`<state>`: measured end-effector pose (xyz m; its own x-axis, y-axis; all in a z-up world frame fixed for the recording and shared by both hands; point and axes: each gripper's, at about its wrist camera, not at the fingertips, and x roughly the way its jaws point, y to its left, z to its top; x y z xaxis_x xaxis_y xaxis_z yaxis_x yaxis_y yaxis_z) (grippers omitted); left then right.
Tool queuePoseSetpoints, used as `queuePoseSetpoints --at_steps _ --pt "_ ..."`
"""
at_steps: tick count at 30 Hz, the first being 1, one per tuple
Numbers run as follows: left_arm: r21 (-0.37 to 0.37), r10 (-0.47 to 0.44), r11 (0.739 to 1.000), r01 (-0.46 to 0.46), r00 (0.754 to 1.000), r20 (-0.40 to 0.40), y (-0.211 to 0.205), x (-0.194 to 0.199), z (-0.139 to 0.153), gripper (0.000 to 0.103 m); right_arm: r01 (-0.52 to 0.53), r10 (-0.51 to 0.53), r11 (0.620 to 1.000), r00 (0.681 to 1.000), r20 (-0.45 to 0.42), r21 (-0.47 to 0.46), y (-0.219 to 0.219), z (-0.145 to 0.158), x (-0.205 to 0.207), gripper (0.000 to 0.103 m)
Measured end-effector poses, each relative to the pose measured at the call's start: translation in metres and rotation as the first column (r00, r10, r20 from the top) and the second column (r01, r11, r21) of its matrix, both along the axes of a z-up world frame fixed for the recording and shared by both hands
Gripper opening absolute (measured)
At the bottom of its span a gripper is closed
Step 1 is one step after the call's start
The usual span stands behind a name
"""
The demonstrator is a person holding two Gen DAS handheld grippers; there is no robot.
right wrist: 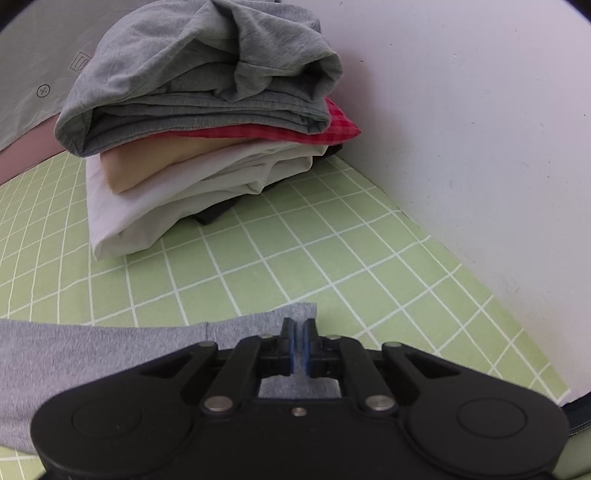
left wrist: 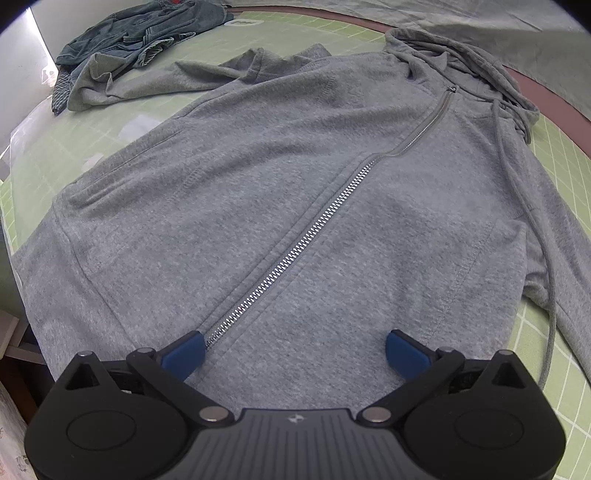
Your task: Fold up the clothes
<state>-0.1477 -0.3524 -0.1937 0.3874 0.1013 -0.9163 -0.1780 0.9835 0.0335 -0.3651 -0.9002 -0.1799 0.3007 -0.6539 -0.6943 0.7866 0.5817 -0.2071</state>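
Note:
A grey zip-up hoodie (left wrist: 280, 192) lies flat, front up, on the green grid mat (left wrist: 554, 155), hood at the far right, zipper running diagonally. My left gripper (left wrist: 295, 354) is open, blue pads spread over the hoodie's bottom hem beside the zipper's lower end. In the right wrist view my right gripper (right wrist: 299, 332) is shut on the cuff end of a grey hoodie sleeve (right wrist: 110, 350), which stretches left across the mat (right wrist: 332, 258).
A crumpled pile of blue-grey clothes (left wrist: 140, 33) lies at the far left of the mat. A stack of folded clothes (right wrist: 207, 122), grey on top, then red, tan and white, stands near the white wall (right wrist: 480, 147).

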Motion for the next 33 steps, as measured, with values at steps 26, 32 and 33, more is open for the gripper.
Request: queuePoseSetpoints --at_steps 26,32,33 --pt "0.034 -0.083 0.996 0.080 0.992 0.094 0.069 0.044 0.053 0.103 -0.343 0.339 0.939 0.938 0.070 0.039 0.163 0.014 0.131 0.061" --pt "0.033 -0.143 0.990 0.140 0.984 0.105 0.109 0.083 0.056 0.103 -0.439 0.425 0.891 0.896 0.127 0.114 0.236 0.014 0.201 0.038" --pt "0.031 -0.156 0.988 0.154 0.982 0.106 0.115 0.092 0.056 0.103 -0.461 0.445 0.880 0.885 0.137 0.118 0.249 0.013 0.212 0.035"
